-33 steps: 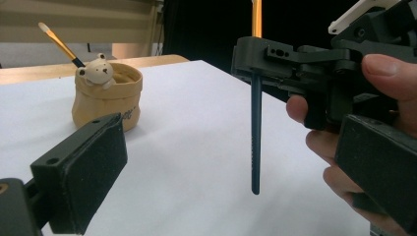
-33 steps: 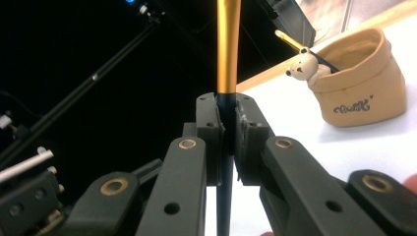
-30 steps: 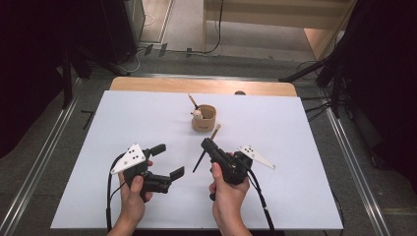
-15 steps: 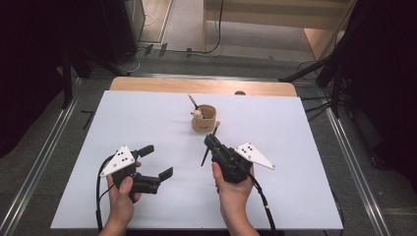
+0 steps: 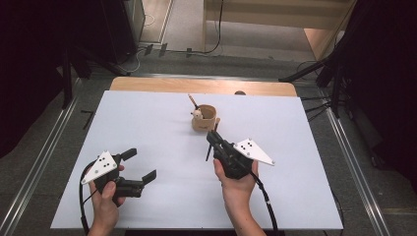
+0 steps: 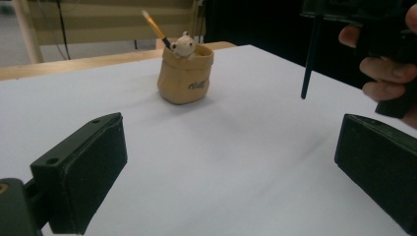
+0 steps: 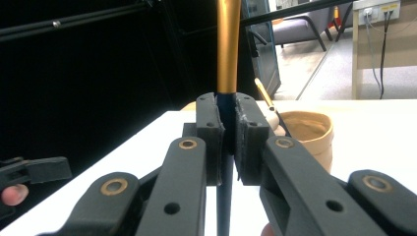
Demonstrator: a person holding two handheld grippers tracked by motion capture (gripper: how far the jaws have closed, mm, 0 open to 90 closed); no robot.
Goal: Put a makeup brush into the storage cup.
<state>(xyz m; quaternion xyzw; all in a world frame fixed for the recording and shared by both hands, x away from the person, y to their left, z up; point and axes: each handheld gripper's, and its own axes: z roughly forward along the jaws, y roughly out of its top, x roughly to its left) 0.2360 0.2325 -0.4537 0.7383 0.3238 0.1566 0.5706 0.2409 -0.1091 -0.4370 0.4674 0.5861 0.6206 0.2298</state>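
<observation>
Paintbrush [image 7: 228, 54], gold-handled with a dark lower shaft, stands nearly upright, pinched between the fingers of my right gripper [image 5: 215, 138] above the white bench [image 5: 295, 196], just near of the tan pouch-shaped holder [image 5: 203, 119]. That holder sits toward the far middle of the bench and carries another brush [image 6: 156, 28] and a small pale animal figure [image 6: 184, 44]. My left gripper [image 5: 138, 165] hovers at the near left, well apart from the holder, its fingers spread wide with nothing between them.
</observation>
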